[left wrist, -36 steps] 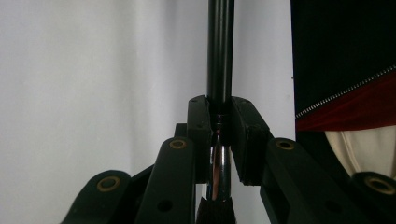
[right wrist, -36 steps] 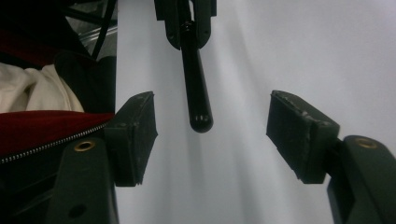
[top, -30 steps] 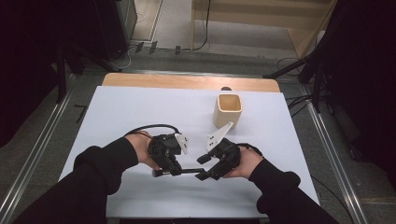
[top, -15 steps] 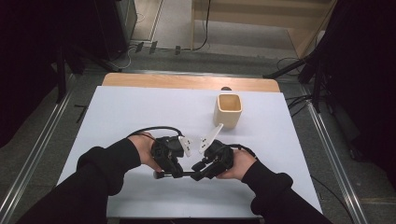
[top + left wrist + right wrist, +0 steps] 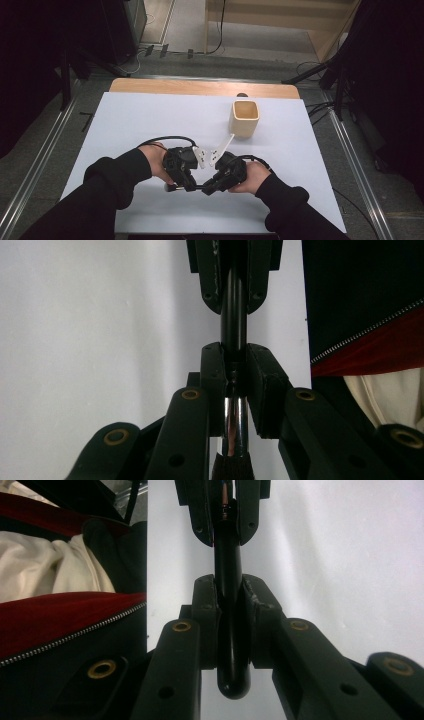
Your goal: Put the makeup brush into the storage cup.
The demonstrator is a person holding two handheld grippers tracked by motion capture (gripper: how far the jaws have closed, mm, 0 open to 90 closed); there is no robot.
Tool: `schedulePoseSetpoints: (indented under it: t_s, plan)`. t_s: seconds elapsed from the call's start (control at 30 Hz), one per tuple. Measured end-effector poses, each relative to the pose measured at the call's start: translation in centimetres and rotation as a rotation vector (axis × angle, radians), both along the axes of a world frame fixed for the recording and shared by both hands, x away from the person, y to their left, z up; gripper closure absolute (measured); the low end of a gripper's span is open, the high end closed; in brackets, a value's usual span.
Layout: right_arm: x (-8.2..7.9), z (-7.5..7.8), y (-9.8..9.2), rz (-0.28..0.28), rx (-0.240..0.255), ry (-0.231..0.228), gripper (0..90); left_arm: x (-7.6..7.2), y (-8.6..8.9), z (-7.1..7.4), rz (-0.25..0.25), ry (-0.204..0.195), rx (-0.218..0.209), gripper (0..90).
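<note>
A slim black brush (image 5: 198, 188) with a chrome ferrule lies level just above the white table (image 5: 140, 120), held at both ends near the front edge. My left gripper (image 5: 187, 186) is shut on it where the ferrule meets the handle (image 5: 234, 405), and dark bristles show below the jaws. My right gripper (image 5: 208, 189) is shut on the rounded end of the handle (image 5: 231, 680). The two grippers face each other, jaw tips a short way apart. The right gripper (image 5: 232, 275) appears at the top of the left gripper view, and the left gripper (image 5: 220, 510) at the top of the right gripper view.
A beige square cup (image 5: 244, 119) stands upright at the back right of the table, beyond the hands. A wooden strip (image 5: 200, 88) runs along the far edge. The person's red and black zipped jacket (image 5: 60, 620) is close behind the grippers.
The right gripper has slid left toward the left gripper, so less of the brush shows between them. The left gripper has barely moved.
</note>
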State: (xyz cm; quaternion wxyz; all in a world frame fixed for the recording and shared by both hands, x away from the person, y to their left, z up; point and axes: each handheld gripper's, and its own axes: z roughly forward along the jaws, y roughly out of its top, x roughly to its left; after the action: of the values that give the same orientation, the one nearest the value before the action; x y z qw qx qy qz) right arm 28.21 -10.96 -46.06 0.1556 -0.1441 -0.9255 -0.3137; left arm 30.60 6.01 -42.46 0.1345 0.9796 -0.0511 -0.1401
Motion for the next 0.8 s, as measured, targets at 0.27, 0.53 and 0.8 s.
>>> schedulePoseSetpoints:
  t_s: [0.27, 0.53, 0.8]
  plan:
    - [-0.2, 0.1, -0.1, 0.001, 0.012, 0.005, 79.5, 0.4, -0.1, -0.1, 0.028, 0.079, 0.021, 62.7]
    - [0.1, 0.1, -1.0, -0.029, 0.034, -0.002, 79.5, 1.2, 0.7, 0.1, 0.111, 0.084, -0.040, 44.3]
    - [-0.2, -0.5, -2.6, -0.071, 0.033, 0.001, 79.5, 1.6, 1.8, 0.3, 0.159, 0.070, -0.099, 38.4]
